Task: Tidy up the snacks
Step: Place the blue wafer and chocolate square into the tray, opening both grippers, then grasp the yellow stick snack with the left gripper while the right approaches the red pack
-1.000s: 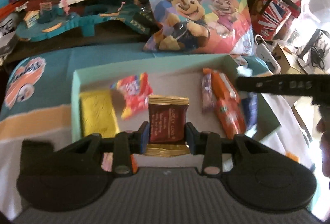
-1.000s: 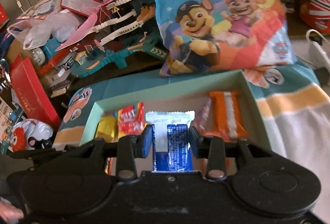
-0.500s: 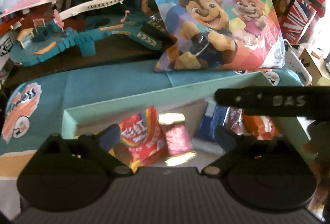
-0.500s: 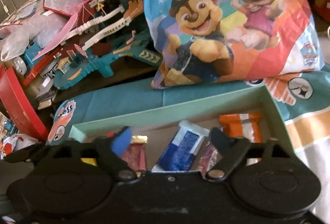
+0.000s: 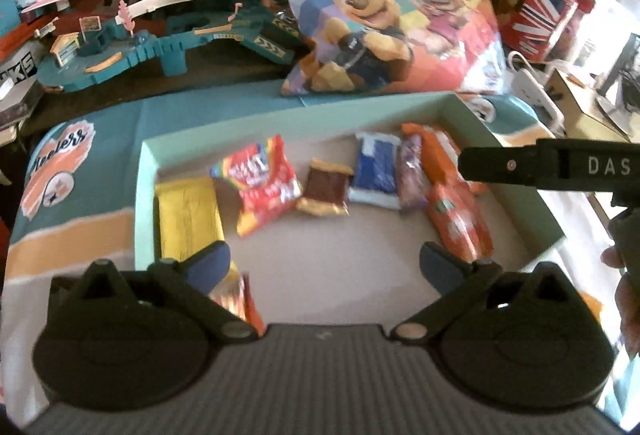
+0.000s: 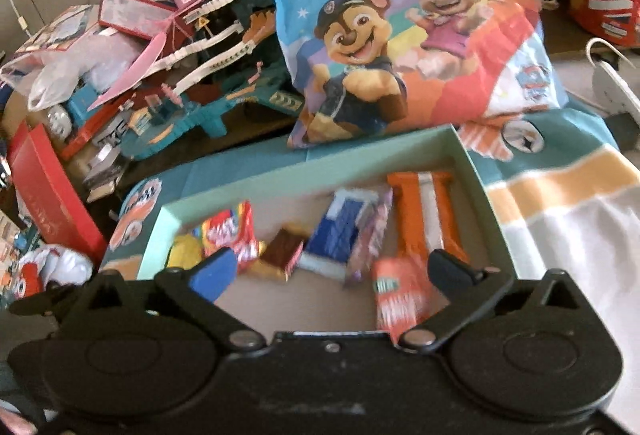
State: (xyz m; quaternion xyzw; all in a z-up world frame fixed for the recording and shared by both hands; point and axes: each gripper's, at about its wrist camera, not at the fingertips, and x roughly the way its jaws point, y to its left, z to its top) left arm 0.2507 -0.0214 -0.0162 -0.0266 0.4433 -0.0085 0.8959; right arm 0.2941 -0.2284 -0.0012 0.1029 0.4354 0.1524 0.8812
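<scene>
- Over the pale green box (image 5: 224,129), the left gripper (image 5: 324,267) is hovering with its jaws spread wide, having just been opening; nothing is lying between its fingers (image 5: 208,267).
- Above the same box (image 6: 304,171), the right gripper (image 6: 328,271) is likewise standing fully spread after just opening, with bare box floor between its fingertips and nothing gripped.
- Along the box's far side a row of snacks is lying flat: a yellow packet (image 5: 188,215) at the left, then a rainbow candy bag (image 5: 260,183), a brown-and-gold chocolate (image 5: 326,189), a blue-and-white wafer pack (image 5: 376,171), a purple wrapper (image 5: 410,175) touching it, and an orange packet (image 5: 456,199) at the right.
- In the right wrist view the chocolate (image 6: 282,249) and the wafer pack (image 6: 340,231) are sitting just beside each other, apart from both grippers.
- Another orange-red pack (image 6: 400,299) is lying near the right gripper's right finger.
- Behind the box, a large cartoon-dog snack bag (image 5: 384,11) is leaning upright on the teal cloth (image 5: 100,139).
- Beside that bag, a teal toy track set (image 5: 168,35) is standing.
- At the right edge of the left wrist view, part of the right gripper's black frame (image 5: 560,165) is showing, with fingers of the person's hand (image 5: 624,275) below it.
</scene>
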